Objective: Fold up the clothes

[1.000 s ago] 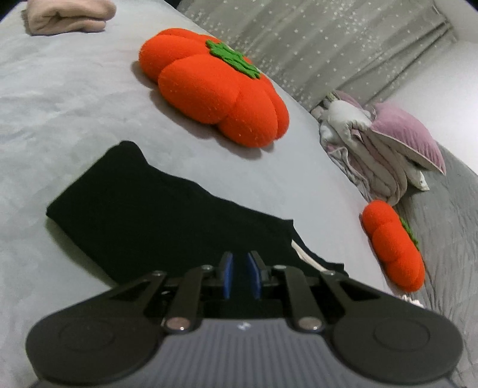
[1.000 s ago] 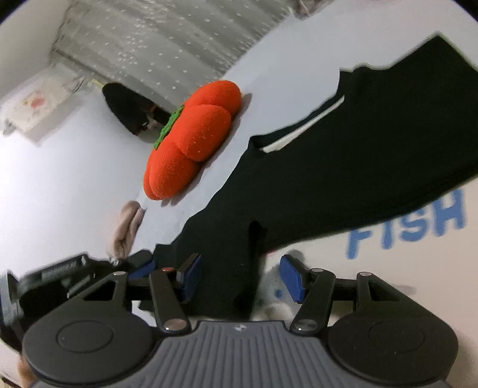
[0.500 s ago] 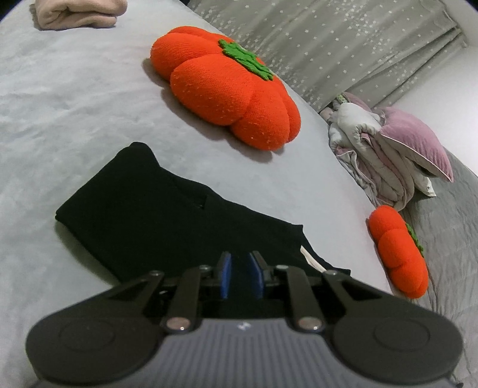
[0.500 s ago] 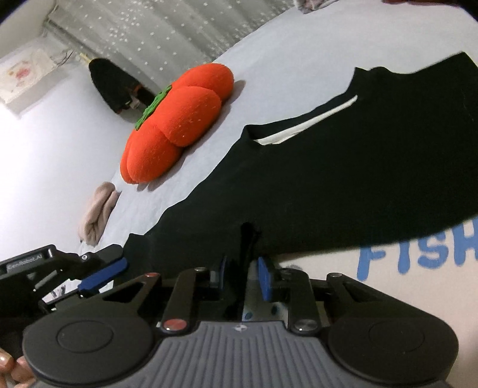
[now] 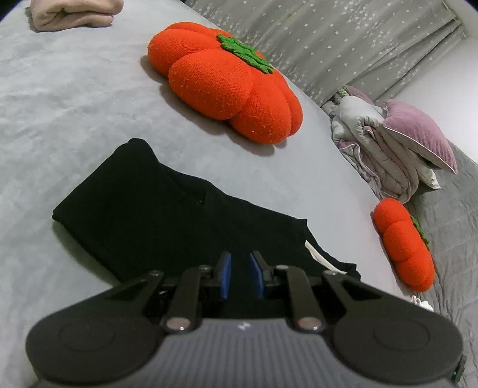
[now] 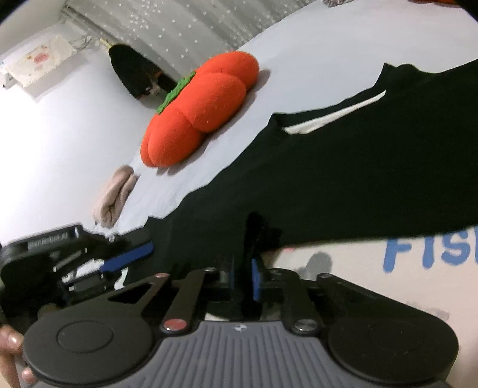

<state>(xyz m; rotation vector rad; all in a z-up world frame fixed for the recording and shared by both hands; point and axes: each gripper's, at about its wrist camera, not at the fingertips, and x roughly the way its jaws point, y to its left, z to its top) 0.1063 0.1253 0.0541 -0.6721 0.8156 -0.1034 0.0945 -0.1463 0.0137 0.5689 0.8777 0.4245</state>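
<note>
- Grip status: your right gripper (image 6: 242, 276) has just been closing and its jaws now pinch an upstanding fold of the black T-shirt (image 6: 343, 179) at its near edge.
- Your left gripper (image 5: 240, 279) has its blue pads (image 5: 226, 279) nearly together with black cloth between them; I judge it clamped on the same shirt, though the gap makes contact hard to confirm.
- T-shirt lies spread on the grey bedsheet (image 5: 74, 98), partly over a white garment with blue lettering (image 6: 430, 253); both grippers are at its near edge.
- Risk: the right pinch takes only a thin ridge of fabric. Lift fast and it can slip out, dropping one side and skewing the fold.
- Risk: if the pinch caught the white garment below too, you drag both. Can't tell from these views.
- Risk: the large orange pumpkin cushion (image 5: 227, 80) sits just beyond the shirt; a long forward throw may land cloth against it.
- Left wrist view only: small pumpkin cushion (image 5: 403, 244), bundled quilt and mauve pillow (image 5: 418, 140) at the bed edge, the shirt's far folded corner.
- Right wrist view only: the lettered garment, the left gripper from the side (image 6: 98, 262), your fingers (image 6: 12, 352) on the right handle, a dark garment hanging by the curtain (image 6: 131, 71).
- Both views: a folded beige garment (image 5: 74, 13) well away at the far side.
</note>
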